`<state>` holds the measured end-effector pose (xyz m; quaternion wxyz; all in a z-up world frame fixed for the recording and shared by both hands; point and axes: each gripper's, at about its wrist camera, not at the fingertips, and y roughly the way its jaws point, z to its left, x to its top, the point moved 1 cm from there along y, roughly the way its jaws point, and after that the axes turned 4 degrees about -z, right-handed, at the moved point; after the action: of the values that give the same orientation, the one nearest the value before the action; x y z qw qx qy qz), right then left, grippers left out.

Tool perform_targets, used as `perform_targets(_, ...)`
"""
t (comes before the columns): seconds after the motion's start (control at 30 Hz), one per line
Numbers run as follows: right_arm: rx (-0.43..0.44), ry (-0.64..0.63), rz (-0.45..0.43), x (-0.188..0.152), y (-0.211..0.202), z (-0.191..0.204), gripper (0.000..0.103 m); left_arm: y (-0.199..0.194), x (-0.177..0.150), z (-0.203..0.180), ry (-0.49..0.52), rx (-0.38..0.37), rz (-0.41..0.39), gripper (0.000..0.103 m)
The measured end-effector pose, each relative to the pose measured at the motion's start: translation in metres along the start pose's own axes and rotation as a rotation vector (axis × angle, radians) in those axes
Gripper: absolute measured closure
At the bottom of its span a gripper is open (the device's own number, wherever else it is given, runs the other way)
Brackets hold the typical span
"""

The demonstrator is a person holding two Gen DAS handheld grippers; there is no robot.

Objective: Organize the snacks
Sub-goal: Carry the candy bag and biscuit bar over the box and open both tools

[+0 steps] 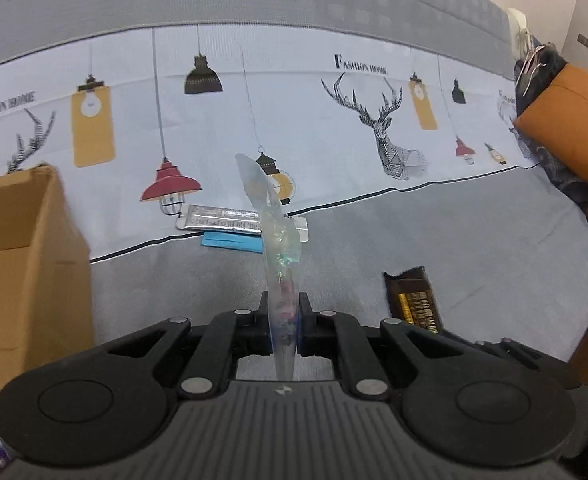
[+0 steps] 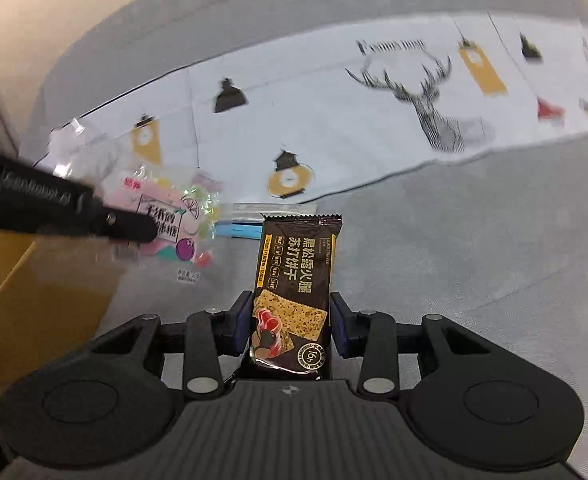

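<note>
The left gripper (image 1: 283,312) pinches a clear candy bag (image 1: 278,240) that stands edge-on, straight up from its fingers. Only the right wrist view shows the bag's pink front, off to the left. The right gripper (image 2: 290,320) squeezes a dark cracker pack (image 2: 294,284) between its blue pads. Just past both, a silver packet (image 1: 222,220) lies on a blue one (image 1: 230,242). A cardboard box (image 1: 26,248) sits left.

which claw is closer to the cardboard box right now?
Left. The left claw, shut on the clear candy bag, is just right of the cardboard box. The right claw, holding the dark cracker pack, is further right.
</note>
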<state>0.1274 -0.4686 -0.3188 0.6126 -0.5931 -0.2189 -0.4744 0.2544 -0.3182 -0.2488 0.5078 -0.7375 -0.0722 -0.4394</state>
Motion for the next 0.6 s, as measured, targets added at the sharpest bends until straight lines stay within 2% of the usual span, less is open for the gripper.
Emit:
perform_targets(0.07, -0.037, -0.015, 0.012, -0.004, -0.008, 0.005, 0.062, -0.020, -0.004, 0.004, -0.007, -0.002, -0.008, 0.093)
perform_targets(0.17, -0.002, 0.046, 0.015, -0.010, -0.025, 0.014, 0.062, -0.059, -0.013, 0.017, -0.033, -0.001, -0.032, 0.093)
perform_targets(0.23, 0.030, 0.039, 0.001, -0.013, -0.040, 0.031, 0.062, -0.086, -0.023, 0.030, -0.052, 0.006, -0.050, 0.093)
perform_targets(0.37, -0.008, -0.014, -0.057, -0.009, -0.072, 0.077, 0.062, -0.132, -0.043, 0.061, -0.127, 0.086, -0.078, 0.093)
perform_targets(0.47, 0.041, -0.005, -0.073, 0.000, -0.093, 0.111, 0.062, -0.164, -0.049, 0.082, -0.134, 0.140, -0.104, 0.093)
perform_targets(0.6, 0.120, -0.056, -0.135, 0.030, -0.124, 0.167, 0.062, -0.215, -0.035, 0.113, -0.161, 0.189, -0.168, 0.093)
